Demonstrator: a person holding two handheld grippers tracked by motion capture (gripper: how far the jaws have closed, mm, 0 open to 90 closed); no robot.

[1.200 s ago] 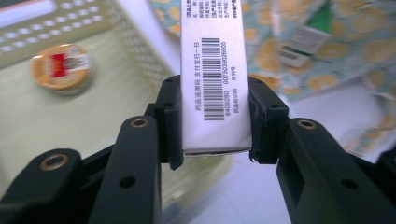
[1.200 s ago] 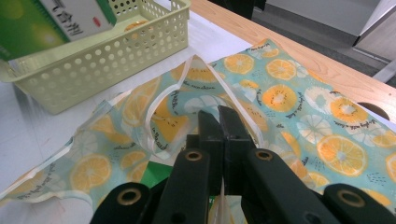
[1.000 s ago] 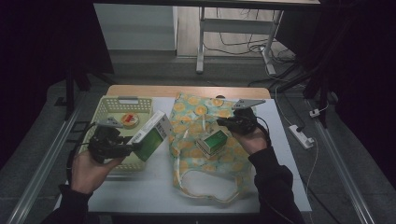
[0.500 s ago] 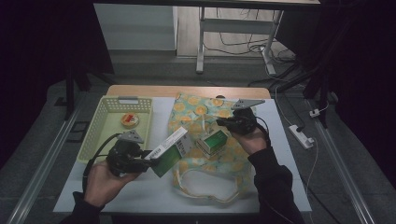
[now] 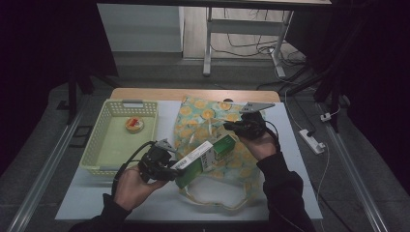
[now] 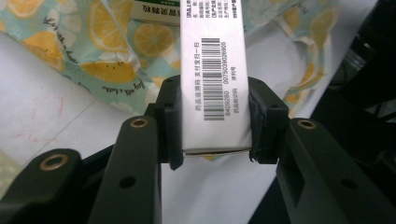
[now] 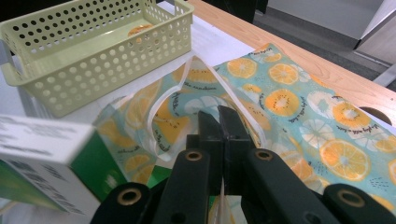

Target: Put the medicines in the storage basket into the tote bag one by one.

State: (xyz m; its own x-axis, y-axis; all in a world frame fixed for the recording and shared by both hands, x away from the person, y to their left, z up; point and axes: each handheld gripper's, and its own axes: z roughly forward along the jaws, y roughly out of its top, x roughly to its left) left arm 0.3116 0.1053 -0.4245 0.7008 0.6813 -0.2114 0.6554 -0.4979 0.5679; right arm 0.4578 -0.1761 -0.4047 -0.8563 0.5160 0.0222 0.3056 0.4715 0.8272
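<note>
My left gripper (image 5: 167,166) is shut on one end of a green and white carton (image 5: 199,158), whose far end reaches over the mouth of the lemon-print cloth bag (image 5: 208,113). In the left gripper view the pads clamp the carton's barcode side (image 6: 215,79) from both sides, with the bag (image 6: 70,42) behind it. A second green carton (image 5: 226,145) lies at the bag's opening. My right gripper (image 5: 238,126) is shut on the bag's rim and holds it up; in the right gripper view its jaws (image 7: 222,126) meet on the white-trimmed edge, and the held carton (image 7: 42,158) shows at lower left.
A pale green perforated basket (image 5: 99,145) stands on the left of the white table (image 5: 145,205), with a small round orange-topped item (image 5: 134,124) inside. The same basket (image 7: 93,70) lies beyond the bag. A power strip (image 5: 312,140) lies on the floor at the right.
My left gripper has carried the carton from beside the basket rightward and nearer, down to the bag's mouth. The right gripper has stayed put on the bag's rim.
</note>
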